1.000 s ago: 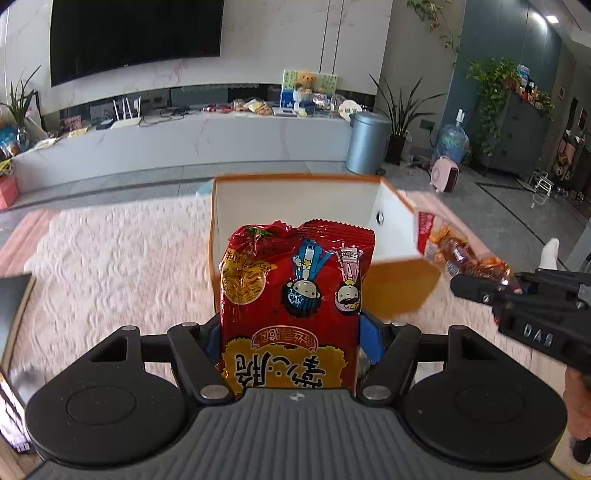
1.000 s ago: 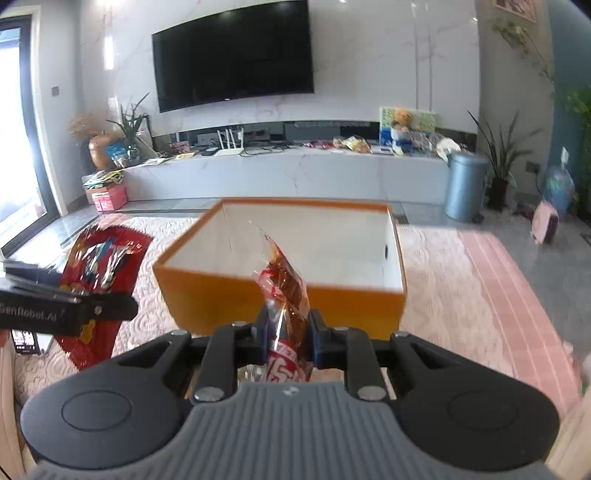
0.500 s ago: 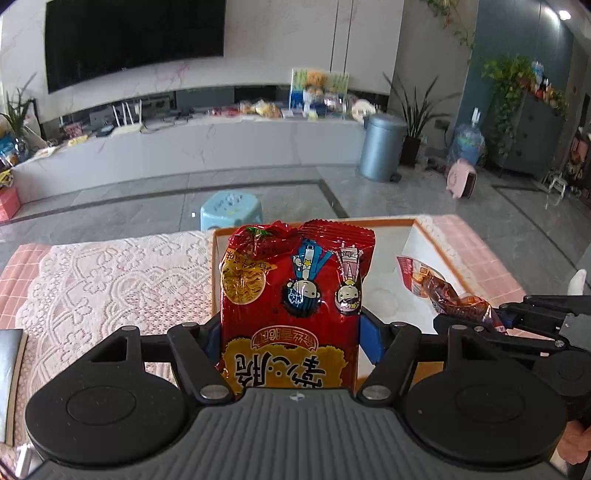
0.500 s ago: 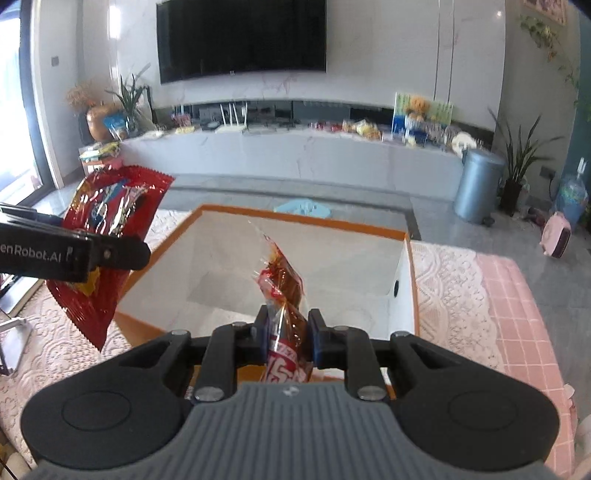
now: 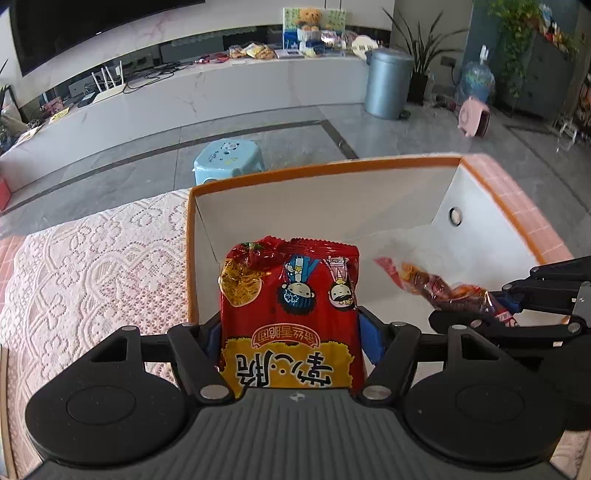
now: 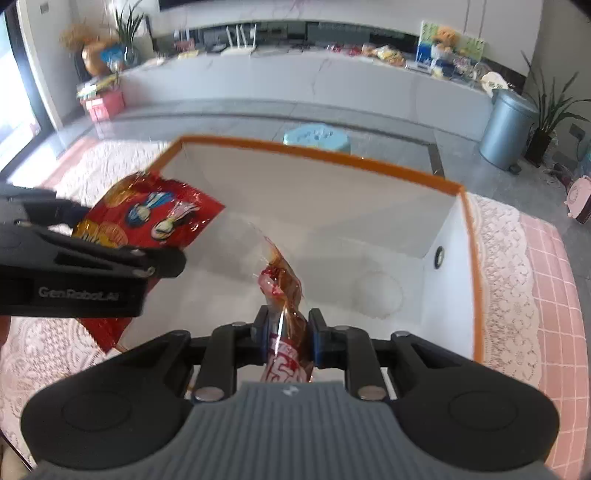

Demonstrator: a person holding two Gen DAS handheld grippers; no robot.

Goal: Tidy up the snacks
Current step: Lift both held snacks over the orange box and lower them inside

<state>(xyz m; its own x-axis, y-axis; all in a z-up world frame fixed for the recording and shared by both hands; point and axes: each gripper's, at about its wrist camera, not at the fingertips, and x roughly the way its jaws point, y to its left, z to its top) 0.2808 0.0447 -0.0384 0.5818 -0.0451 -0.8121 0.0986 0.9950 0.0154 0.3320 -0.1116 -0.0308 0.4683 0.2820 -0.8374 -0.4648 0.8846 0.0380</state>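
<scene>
Left wrist view: left hand-held gripper (image 5: 290,334) clamped on red noodle packet (image 5: 290,314), above near-left corner of orange-rimmed box (image 5: 190,258) on lace-covered bench (image 5: 92,266).

Right wrist view: right hand-held gripper (image 6: 286,336) pinched tight on slim snack wrapper (image 6: 284,291), over box's white inside.

Blue stool (image 5: 228,157) on grey floor, grey bin (image 5: 388,83), teddy bear (image 5: 308,17), lace tablecloth (image 5: 92,258)

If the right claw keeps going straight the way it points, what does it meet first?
Most likely the bare white floor of the orange-rimmed box. The right claw, clamped on a slim red-brown snack packet, aims down into it, with nothing visibly between; depth is uncertain.
</scene>
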